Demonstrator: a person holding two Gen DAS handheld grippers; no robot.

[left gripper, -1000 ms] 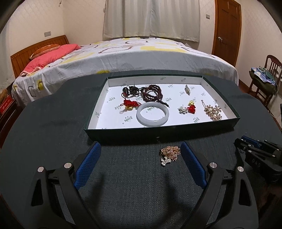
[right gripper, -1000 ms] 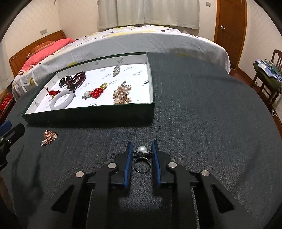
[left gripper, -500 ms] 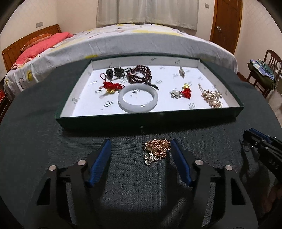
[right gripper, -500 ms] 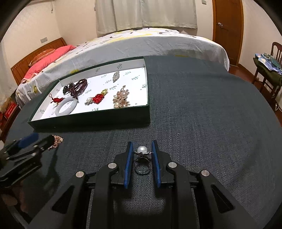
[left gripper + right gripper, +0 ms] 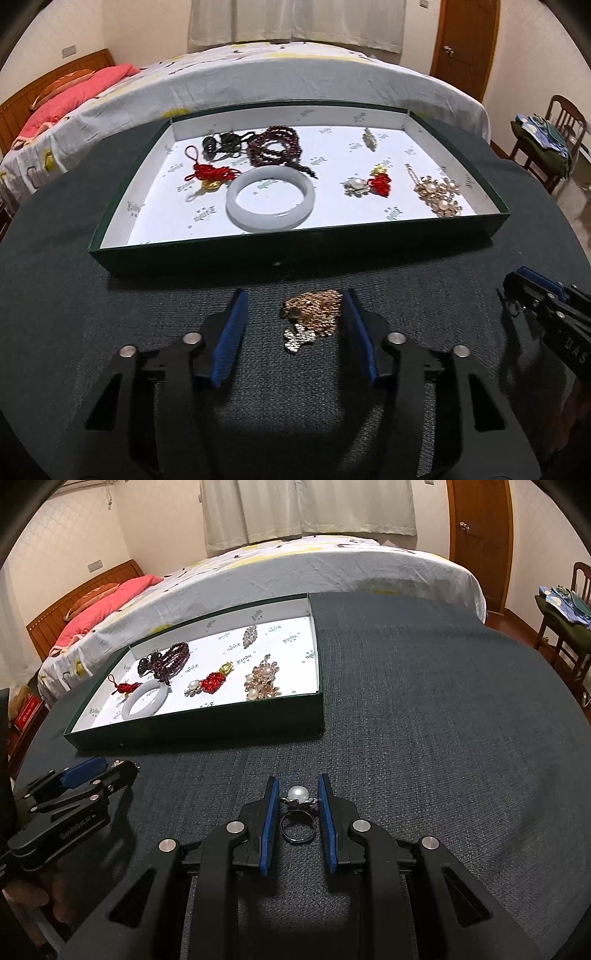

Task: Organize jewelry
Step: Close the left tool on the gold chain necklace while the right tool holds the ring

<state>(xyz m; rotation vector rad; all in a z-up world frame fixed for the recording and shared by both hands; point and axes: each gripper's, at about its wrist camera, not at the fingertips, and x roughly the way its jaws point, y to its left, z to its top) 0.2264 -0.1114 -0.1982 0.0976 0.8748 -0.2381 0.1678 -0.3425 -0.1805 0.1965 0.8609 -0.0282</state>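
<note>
From where I am standing, the left gripper (image 5: 293,323) is working on the gold chain necklace (image 5: 312,314), which is lying heaped on the dark table cloth (image 5: 74,314) just at the six o'clock side of the green tray (image 5: 295,247). Its jaws have just been closing and are now standing about half apart, with the heap between them; the pad at three o'clock is already touching the chain, while the pad at nine o'clock is clear of it. To do this well, I think the person should be shifting the gripper slightly toward three o'clock so the heap is sitting in the middle, keeping the tips low against the cloth, and squeezing slowly so that the loose links and the little pendant are gathering rather than slipping out underneath.

Further to three o'clock, the right gripper (image 5: 297,805) is holding narrow, its pads pressing on the setting of a pearl ring (image 5: 297,814), whose band is hanging between them. It should be keeping that pinch steady. The tray, at eleven o'clock from it, is already holding a white bangle (image 5: 269,203), dark red beads (image 5: 275,146) and brooches, so open floor near its six o'clock wall looks best for setting things down.
</note>
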